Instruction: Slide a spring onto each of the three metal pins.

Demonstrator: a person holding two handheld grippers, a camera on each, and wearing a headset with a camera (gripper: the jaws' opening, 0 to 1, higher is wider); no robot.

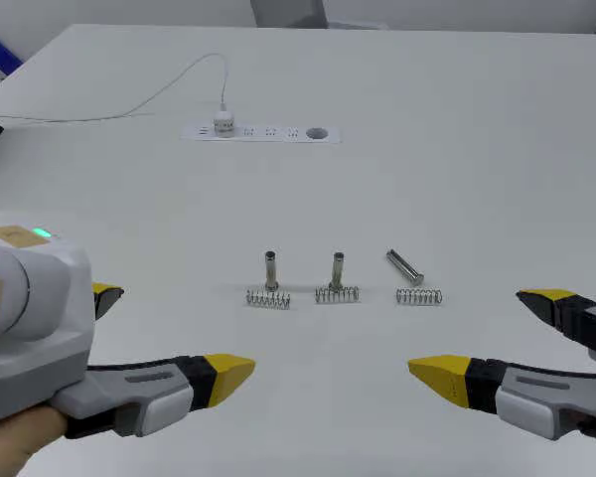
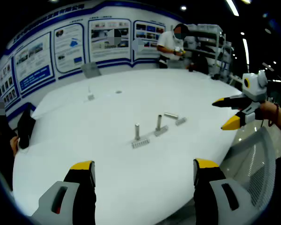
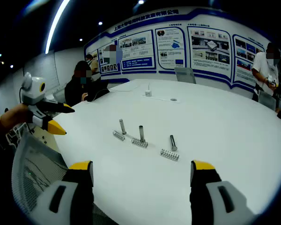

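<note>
left gripper (image 1: 176, 333) hovering lower left, jaws gaping apart | right gripper (image 1: 467, 331) hovering lower right, jaws gaping apart | springs (image 1: 337, 295) lying centre frame, just below the pins (image 1: 337, 267)

Counter (image 1: 427, 119): plain white, no pattern.
Pins (image 1: 337, 268): all three bare silver-grey metal.
Springs (image 1: 338, 295): same silver, finely banded by the coils.
Left hand-held gripper (image 1: 184, 331) and right hand-held gripper (image 1: 464, 331): yellow tips on black, light grey housings. Green light (image 1: 42, 235) on the left housing.
Power strip (image 1: 263, 132) near the far edge: white, with a white cable (image 1: 169, 89).
Posters (image 2: 107, 35): blue and white.
</note>
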